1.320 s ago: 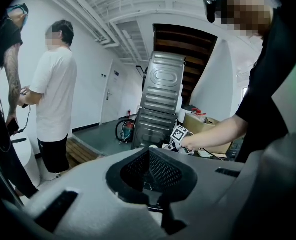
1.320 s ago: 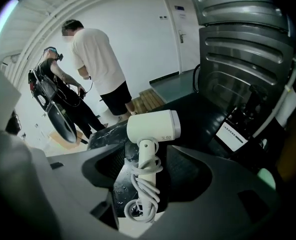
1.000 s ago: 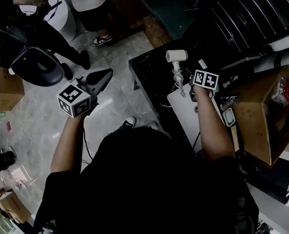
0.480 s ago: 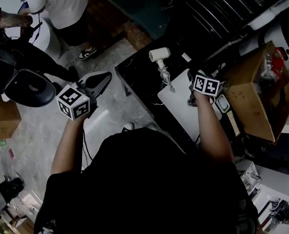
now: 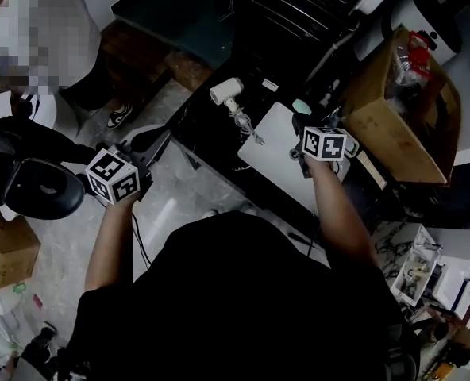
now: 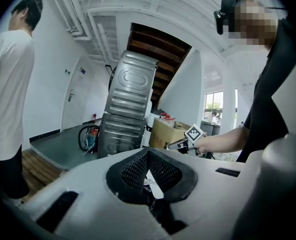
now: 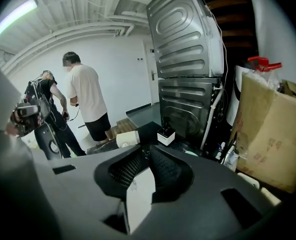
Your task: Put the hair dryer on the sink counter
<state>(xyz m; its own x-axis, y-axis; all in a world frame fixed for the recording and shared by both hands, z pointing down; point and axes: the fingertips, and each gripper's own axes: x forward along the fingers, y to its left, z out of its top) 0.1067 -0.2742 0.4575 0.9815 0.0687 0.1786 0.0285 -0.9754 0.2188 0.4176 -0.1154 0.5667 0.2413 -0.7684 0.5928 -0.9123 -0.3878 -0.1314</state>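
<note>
The white hair dryer [image 5: 227,92] lies on the black counter [image 5: 211,129], its cord trailing toward a white board [image 5: 276,153]; the right gripper view shows the hair dryer [image 7: 128,139] ahead on the left. My right gripper [image 5: 302,125] hovers over the board's right end, apart from the dryer. Its jaws are closing, the tips almost touching, with nothing between them. My left gripper [image 5: 157,137] is out over the floor left of the counter, jaws together and empty. The left gripper view shows the right gripper's marker cube [image 6: 194,134].
A tall grey metal appliance [image 7: 188,74] stands behind the counter, a cardboard box [image 5: 398,105] to its right. A small white-and-black box [image 7: 165,135] sits at the counter's back. A person in a white shirt [image 7: 88,101] stands on the floor to the left, near a dark chair [image 5: 36,189].
My right gripper has drawn back from the hair dryer's cord to the board's right end. The dryer stays on the counter, and the left gripper is held much as before.
</note>
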